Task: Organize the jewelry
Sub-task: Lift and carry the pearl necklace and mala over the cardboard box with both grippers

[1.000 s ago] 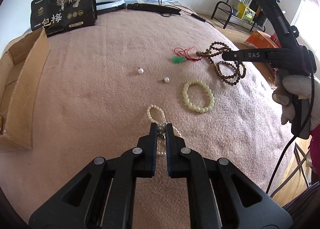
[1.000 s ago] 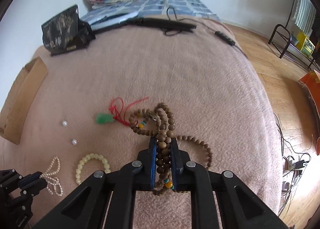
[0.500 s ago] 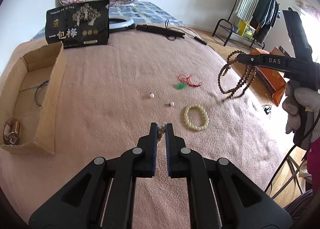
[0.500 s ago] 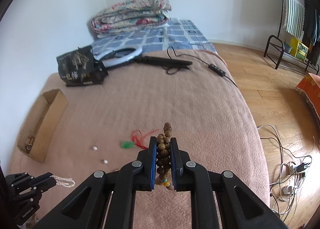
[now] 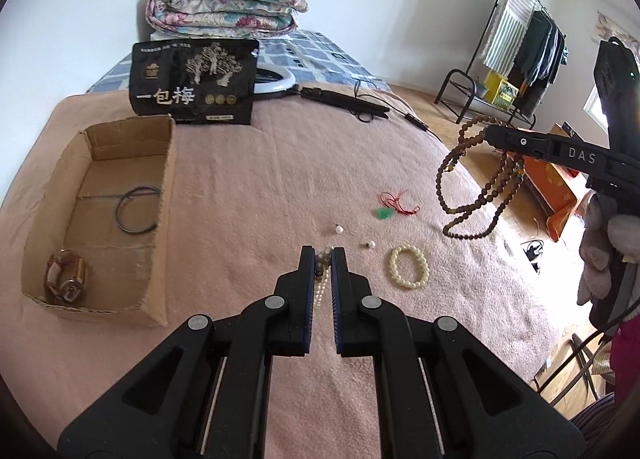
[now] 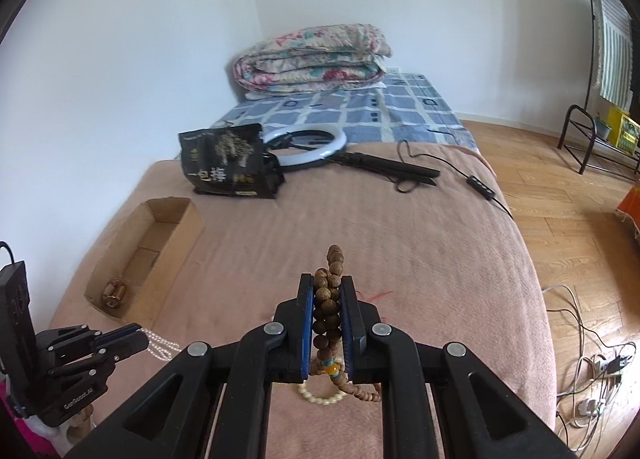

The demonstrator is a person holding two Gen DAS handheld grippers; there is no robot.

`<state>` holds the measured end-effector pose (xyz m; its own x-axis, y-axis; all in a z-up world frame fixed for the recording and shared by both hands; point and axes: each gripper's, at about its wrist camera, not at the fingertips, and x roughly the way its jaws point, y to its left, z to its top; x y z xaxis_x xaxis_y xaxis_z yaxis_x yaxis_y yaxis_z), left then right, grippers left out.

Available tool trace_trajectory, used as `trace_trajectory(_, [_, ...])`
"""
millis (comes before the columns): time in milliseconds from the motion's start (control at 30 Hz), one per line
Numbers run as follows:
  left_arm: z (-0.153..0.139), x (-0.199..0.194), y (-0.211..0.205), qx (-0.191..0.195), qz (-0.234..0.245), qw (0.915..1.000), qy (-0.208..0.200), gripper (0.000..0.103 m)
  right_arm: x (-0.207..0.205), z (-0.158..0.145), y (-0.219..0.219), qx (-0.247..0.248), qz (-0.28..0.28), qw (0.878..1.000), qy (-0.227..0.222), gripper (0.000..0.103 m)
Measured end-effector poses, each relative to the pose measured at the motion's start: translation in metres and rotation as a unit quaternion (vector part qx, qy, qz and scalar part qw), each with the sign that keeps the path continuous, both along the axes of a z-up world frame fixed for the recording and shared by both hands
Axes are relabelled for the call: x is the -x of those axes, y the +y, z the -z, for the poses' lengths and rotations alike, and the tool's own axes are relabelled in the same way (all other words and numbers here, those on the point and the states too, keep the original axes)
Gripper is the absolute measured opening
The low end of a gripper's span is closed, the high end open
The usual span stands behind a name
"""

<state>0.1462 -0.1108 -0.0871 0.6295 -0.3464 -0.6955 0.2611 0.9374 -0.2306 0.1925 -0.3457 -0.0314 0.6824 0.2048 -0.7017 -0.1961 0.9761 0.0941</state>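
My left gripper is shut on a white pearl necklace and holds it above the pink blanket; the necklace also shows in the right wrist view. My right gripper is shut on a brown wooden bead necklace, which hangs in loops in the left wrist view. A cardboard box at the left holds a watch and a dark bangle. On the blanket lie a cream bead bracelet, two loose pearls and a green pendant on red cord.
A black snack bag stands behind the box. A ring light with its cable and a folded quilt lie at the back. The bed edge drops to a wooden floor on the right, with a clothes rack.
Both grippers have risen from the blanket with their necklaces lifted clear. The views now look farther across the bed, and the box is in fuller view.
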Motion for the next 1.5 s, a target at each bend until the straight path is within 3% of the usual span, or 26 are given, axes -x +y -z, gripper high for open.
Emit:
trace_trajectory(567, [-0.034,-0.008,0.107,0.007,-0.081,0.9964,-0.024,0.005,-0.018,-0.023,0.107,-0.036,-0.079,0.996,-0.028,0.01])
trace_trajectory(933, [-0.032,-0.024,0.171,0.004,-0.127,0.9916,-0.021,0.005,-0.041,-0.027,0.175,-0.06,-0.118,0.991,-0.037,0.01])
trace_trajectory(1500, [-0.002,-0.045,0.194,0.026,-0.143,0.9894,0.01,0.005,-0.091,-0.006,0.27,-0.082,-0.168,0.982,-0.032,0.01])
